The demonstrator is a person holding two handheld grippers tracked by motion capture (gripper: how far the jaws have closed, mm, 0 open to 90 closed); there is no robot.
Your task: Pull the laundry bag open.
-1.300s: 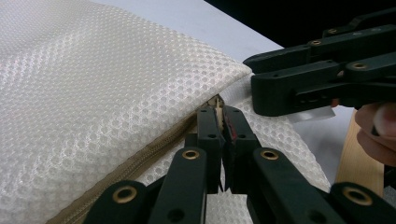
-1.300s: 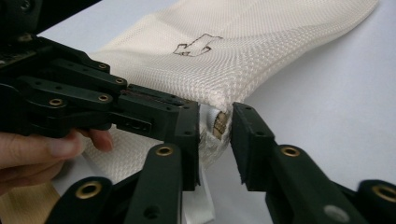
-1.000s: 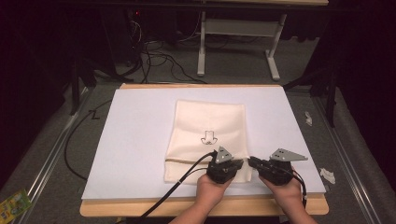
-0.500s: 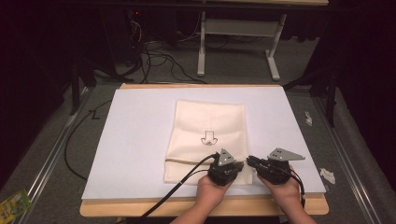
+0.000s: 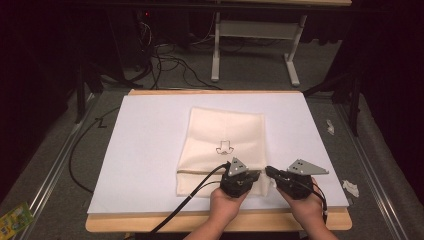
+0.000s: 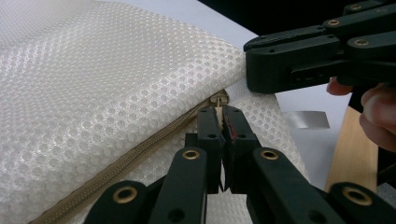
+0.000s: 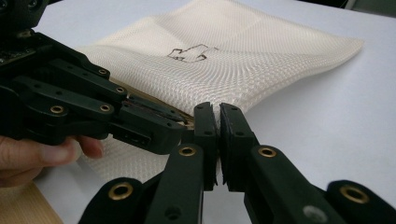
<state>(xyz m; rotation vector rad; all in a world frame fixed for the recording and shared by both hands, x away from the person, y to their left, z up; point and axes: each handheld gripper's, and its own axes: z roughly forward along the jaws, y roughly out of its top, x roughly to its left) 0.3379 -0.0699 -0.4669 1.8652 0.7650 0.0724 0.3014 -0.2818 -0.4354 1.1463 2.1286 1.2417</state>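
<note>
A cream mesh bag (image 5: 225,135) with a small black drawing lies flat on the white mat (image 5: 145,150). Its tan zipper (image 6: 140,144) runs along the near end. My left gripper (image 6: 220,112) is shut on the zipper pull (image 6: 219,99) at the zipper's right end. My right gripper (image 7: 217,109) is shut on the bag's cloth edge right beside that, at the near right corner. In the high view the left gripper (image 5: 256,175) and the right gripper (image 5: 270,173) meet tip to tip at that corner, each held by a hand.
The wooden table edge (image 5: 150,222) runs just under the hands. A strip of silver tape (image 6: 306,119) lies on the mat by the corner. Black cables (image 5: 185,200) trail off the front left. Paper scraps (image 5: 350,187) and a green packet (image 5: 15,217) lie on the floor.
</note>
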